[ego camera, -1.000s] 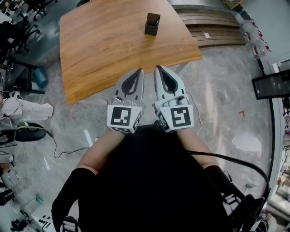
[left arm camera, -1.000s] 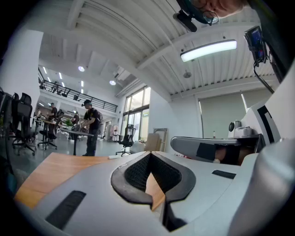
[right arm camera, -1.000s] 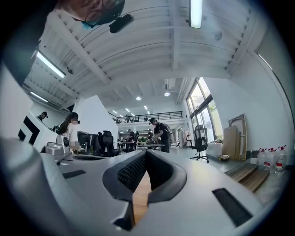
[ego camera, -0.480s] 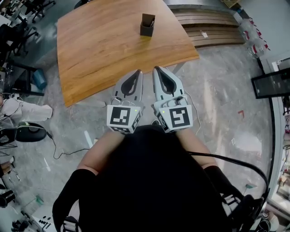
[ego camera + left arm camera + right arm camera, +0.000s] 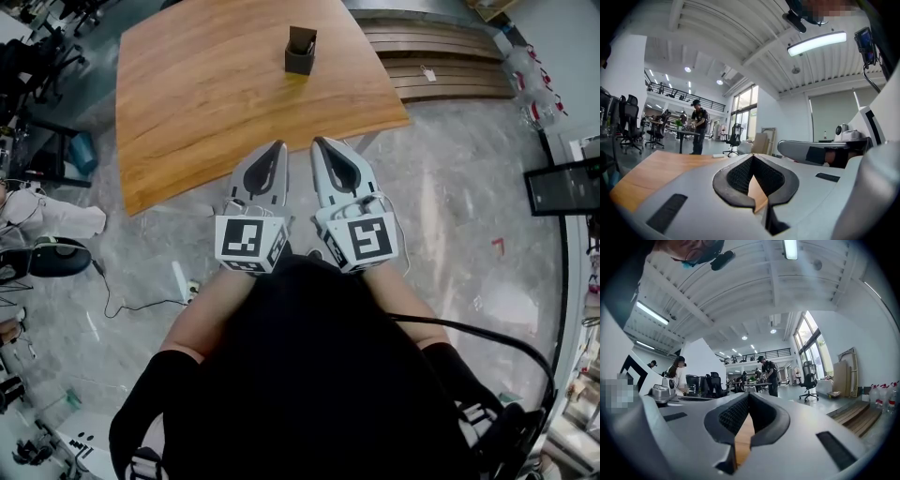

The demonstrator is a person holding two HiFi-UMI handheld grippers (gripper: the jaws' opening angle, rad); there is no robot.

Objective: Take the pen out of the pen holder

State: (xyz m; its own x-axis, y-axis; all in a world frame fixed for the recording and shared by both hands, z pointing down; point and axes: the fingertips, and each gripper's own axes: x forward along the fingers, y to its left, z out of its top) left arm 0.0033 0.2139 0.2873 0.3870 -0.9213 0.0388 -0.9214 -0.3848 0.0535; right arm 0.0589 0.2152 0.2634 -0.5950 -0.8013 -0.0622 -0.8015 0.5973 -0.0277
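As seen along their own jaws, grey plastic left tongs [image 5: 752, 157]: tips pressed together, nothing pinched.
Grey plastic right tongs [image 5: 747, 394]: tips pressed together, nothing pinched; just beside the left pair.
Brown wooden worktop [image 5: 206, 103]: both tips at its near edge.
Dark square pen holder [image 5: 300, 52]: upright on the worktop's far part, well apart from both tongs.
Pen: cannot be made out.

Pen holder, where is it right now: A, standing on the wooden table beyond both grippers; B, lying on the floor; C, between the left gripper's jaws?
A: the pen holder stands on the wooden table, away from the left gripper and right gripper, both shut on nothing.
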